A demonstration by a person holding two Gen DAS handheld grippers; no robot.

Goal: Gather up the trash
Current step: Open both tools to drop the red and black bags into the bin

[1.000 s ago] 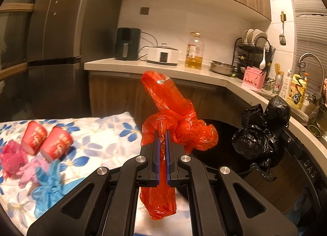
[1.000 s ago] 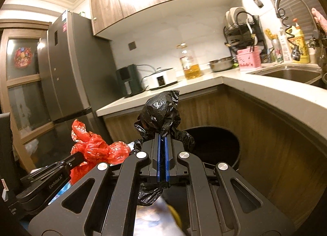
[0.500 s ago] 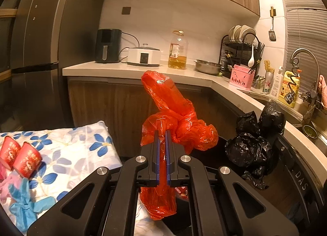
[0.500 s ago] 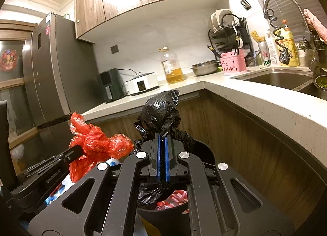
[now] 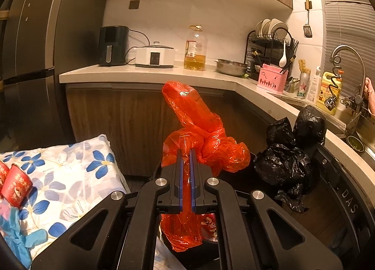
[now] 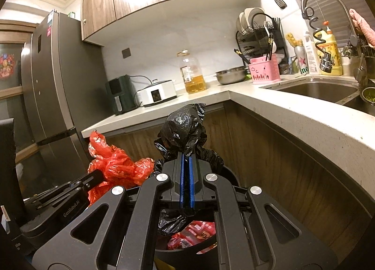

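Observation:
My left gripper [image 5: 185, 153] is shut on a crumpled red plastic bag [image 5: 199, 129], which sticks up above the pads and hangs down below them. My right gripper [image 6: 187, 156] is shut on a crumpled black plastic bag [image 6: 185, 127]. Both bags hang over a dark round trash bin [image 6: 230, 175] that stands below the counter. Red wrappers [image 6: 194, 232] lie inside the bin. In the left wrist view the black bag [image 5: 288, 160] shows to the right, with the right gripper's body behind it. The right wrist view has the red bag [image 6: 112, 167] and the left gripper at its left.
A floral cloth [image 5: 70, 176] at the left carries red paper cups [image 5: 16, 185] and blue gloves [image 5: 18, 239]. The L-shaped counter [image 6: 293, 115] holds an oil bottle [image 5: 195, 47], a cooker, a dish rack and a sink [image 6: 321, 90]. A dark fridge [image 6: 56, 94] stands at the left.
Both grippers moved right, away from the floral cloth and over the bin, each keeping its bag. The bin's inside with red wrappers came into the right wrist view.

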